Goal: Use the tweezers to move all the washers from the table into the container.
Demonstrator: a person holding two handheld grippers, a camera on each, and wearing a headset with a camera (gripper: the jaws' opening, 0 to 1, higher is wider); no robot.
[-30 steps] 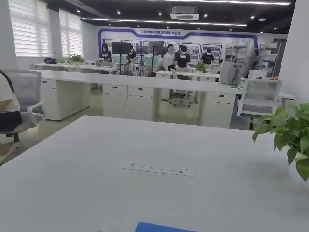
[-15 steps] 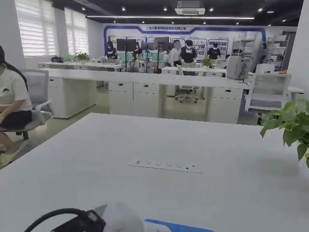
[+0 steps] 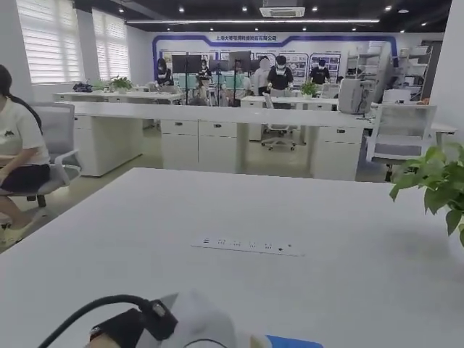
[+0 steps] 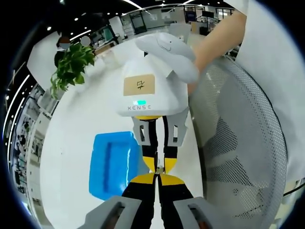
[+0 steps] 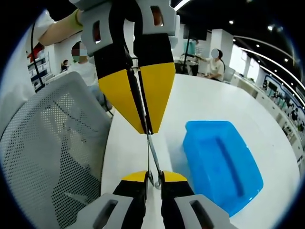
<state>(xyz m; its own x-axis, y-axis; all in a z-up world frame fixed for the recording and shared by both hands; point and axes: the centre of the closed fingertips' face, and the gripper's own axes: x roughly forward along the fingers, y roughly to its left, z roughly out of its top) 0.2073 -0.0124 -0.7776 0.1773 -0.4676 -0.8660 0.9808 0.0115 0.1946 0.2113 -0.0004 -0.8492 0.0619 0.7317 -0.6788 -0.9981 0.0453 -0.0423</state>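
Right gripper view, and it's tip to tip: the right gripper (image 5: pixel 154 177) has its jaws pinched on the near end of the tweezers (image 5: pixel 151 157). Facing it, the left gripper (image 5: pixel 145 128) has its yellow pads pressed together on the far stretch. Both are holding one thin steel tool over the white table (image 5: pixel 200 100). The blue container (image 5: pixel 221 164) lies just to the right, with a mesh chair (image 5: pixel 52 157) to the left. I read this as a hand-over. To do it well, one gripper should set squarely across both tweezer arms before the other lets go, with no twisting, so a squeeze closes the tips cleanly.
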